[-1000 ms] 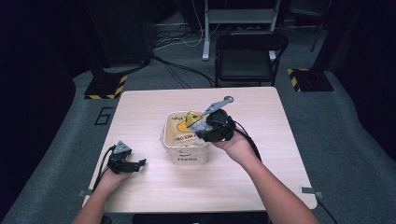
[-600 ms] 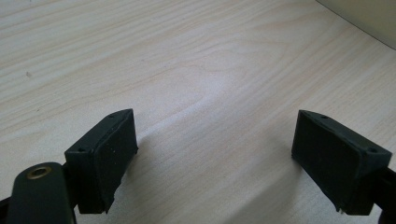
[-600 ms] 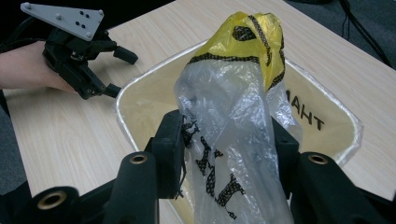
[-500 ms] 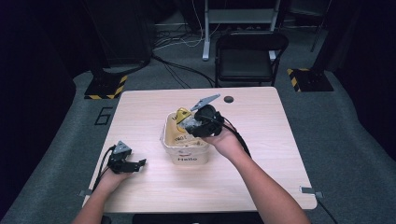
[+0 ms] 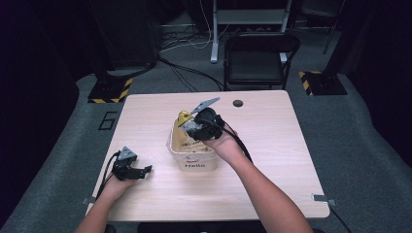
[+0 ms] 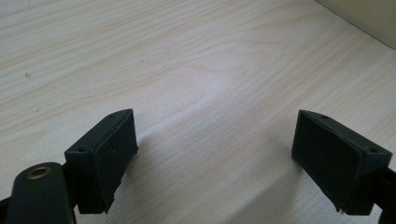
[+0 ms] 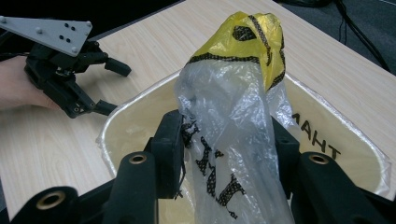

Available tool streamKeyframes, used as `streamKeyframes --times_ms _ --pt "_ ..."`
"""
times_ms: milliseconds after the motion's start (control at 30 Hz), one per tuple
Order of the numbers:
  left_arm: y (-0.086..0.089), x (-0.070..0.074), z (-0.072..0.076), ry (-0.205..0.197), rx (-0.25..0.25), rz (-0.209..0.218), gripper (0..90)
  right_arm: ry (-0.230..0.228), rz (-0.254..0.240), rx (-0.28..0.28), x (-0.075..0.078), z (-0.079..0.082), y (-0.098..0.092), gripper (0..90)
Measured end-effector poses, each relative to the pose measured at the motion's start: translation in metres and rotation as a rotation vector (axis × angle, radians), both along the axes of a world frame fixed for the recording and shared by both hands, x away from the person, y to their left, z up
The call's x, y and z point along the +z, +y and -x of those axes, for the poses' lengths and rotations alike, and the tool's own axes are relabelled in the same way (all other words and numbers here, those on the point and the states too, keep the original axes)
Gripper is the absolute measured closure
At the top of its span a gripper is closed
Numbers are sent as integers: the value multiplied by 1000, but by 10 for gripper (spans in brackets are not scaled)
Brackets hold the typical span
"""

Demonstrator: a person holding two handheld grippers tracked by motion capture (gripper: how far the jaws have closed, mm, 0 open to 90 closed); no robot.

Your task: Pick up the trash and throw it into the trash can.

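A cream plastic bin (image 5: 192, 158) marked "Hello" stands mid-table, its pale rim (image 7: 112, 122) wide in the right gripper view. My right gripper (image 5: 190, 125) hovers over the bin's far side, shut on a bunched clear and yellow plastic bag (image 7: 238, 116) with black print; the bag's yellow end (image 5: 183, 118) pokes up past the jaws. My left gripper (image 5: 145, 170) rests on the table at the front left, open, with bare wood between its fingers (image 6: 105, 156). That left gripper (image 7: 109, 86) also lies beyond the bin in the right gripper view.
The light wood table (image 5: 272, 141) has a round dark grommet (image 5: 237, 103) near its far edge. A black folding chair (image 5: 257, 60) stands behind the table. Yellow-black striped stand bases (image 5: 111, 90) sit on the grey floor at both far corners.
My right gripper has carried the bag leftward across the bin and slightly down. The left gripper has stayed where it was.
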State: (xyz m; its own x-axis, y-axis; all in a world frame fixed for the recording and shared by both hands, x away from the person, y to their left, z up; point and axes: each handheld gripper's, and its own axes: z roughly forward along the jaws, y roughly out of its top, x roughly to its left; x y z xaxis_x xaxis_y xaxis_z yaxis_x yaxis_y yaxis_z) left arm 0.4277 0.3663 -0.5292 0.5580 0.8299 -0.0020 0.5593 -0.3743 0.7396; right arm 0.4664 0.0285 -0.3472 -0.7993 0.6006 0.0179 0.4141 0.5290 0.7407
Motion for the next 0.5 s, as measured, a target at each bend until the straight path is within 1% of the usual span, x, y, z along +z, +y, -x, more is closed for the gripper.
streamKeyframes --times_ms 167,267,300,333,367,400,467,500 --pt "0 0 0 1 -1 2 139 2 9 -5 -5 -3 5 566" --pt "0 0 0 -1 -1 2 139 -5 20 -1 -8 -5 8 562" --pt "0 0 0 0 1 4 140 3 21 -5 -9 -5 9 559" --pt "0 0 0 0 -4 -3 139 5 22 -6 -10 -5 10 554" --pt "0 0 0 1 -6 -6 139 5 27 -7 -11 -5 11 549" --pt "0 0 0 1 -1 2 139 -5 33 -2 -13 -6 11 539" --pt "0 0 0 2 -3 1 140 4 41 -13 -16 -6 14 517" --pt "0 0 0 5 2 7 139 0 51 -18 -18 -6 15 498"
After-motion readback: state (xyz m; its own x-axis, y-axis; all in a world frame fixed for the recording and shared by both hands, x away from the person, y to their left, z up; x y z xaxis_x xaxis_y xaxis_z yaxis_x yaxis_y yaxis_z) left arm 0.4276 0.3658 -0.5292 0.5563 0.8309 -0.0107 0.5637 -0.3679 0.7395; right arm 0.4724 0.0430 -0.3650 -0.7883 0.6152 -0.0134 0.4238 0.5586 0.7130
